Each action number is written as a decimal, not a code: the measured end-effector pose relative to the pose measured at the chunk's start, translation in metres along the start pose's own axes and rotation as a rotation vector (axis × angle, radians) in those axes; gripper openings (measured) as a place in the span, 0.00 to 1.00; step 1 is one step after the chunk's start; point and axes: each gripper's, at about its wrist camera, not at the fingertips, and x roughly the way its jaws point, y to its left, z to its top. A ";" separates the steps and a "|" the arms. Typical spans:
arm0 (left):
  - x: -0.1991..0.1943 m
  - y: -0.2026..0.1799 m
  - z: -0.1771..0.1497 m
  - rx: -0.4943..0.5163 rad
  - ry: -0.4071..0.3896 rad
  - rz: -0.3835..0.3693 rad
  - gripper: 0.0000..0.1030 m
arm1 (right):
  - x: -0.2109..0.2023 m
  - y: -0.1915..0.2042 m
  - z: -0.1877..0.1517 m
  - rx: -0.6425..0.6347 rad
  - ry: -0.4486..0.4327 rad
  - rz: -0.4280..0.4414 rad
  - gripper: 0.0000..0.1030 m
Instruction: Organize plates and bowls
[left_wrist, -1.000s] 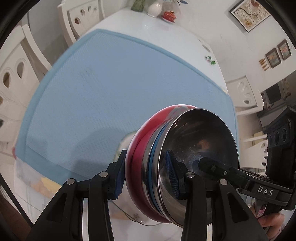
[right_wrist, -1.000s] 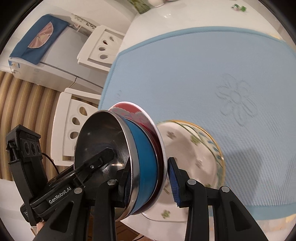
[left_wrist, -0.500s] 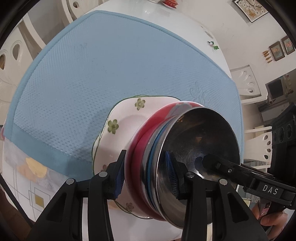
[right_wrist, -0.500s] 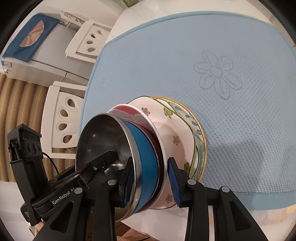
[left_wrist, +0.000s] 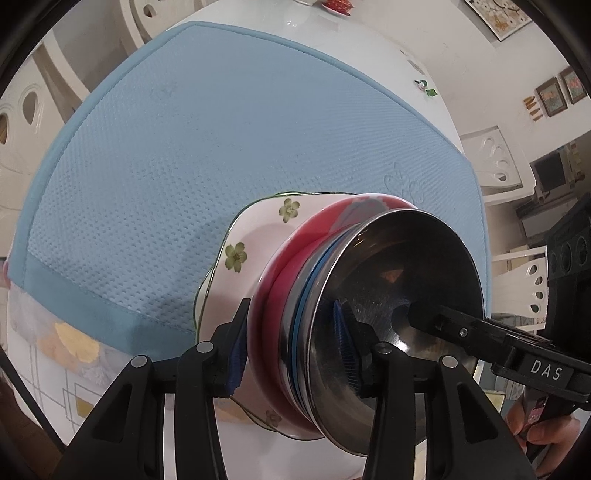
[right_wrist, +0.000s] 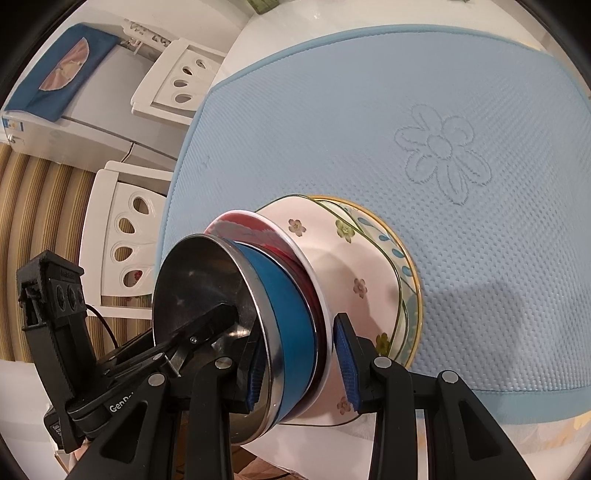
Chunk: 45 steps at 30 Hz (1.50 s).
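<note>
Your left gripper (left_wrist: 291, 350) is easing its jaws apart around one side of the nested bowl stack (left_wrist: 369, 306), steel bowl innermost; your right gripper (right_wrist: 301, 363) is clamped on the opposite rim. The stack appears to sit on the flowered plates (right_wrist: 365, 273), which straddle the near edge of the blue mat (left_wrist: 221, 147). Release the right side only once the bowls sit level, then draw both grippers straight back. Mind the table edge (right_wrist: 266, 448) just beneath you; open mat lies beyond if the pile needs nudging inward.
</note>
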 end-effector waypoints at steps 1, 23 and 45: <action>0.000 0.000 0.000 0.006 0.000 0.001 0.39 | 0.001 0.001 0.000 -0.001 0.001 -0.005 0.33; -0.068 -0.011 -0.029 0.194 -0.152 0.191 0.88 | -0.038 0.074 -0.072 -0.372 -0.279 -0.253 0.96; -0.062 -0.003 -0.031 0.219 -0.177 0.225 0.99 | -0.033 0.069 -0.075 -0.336 -0.322 -0.261 1.00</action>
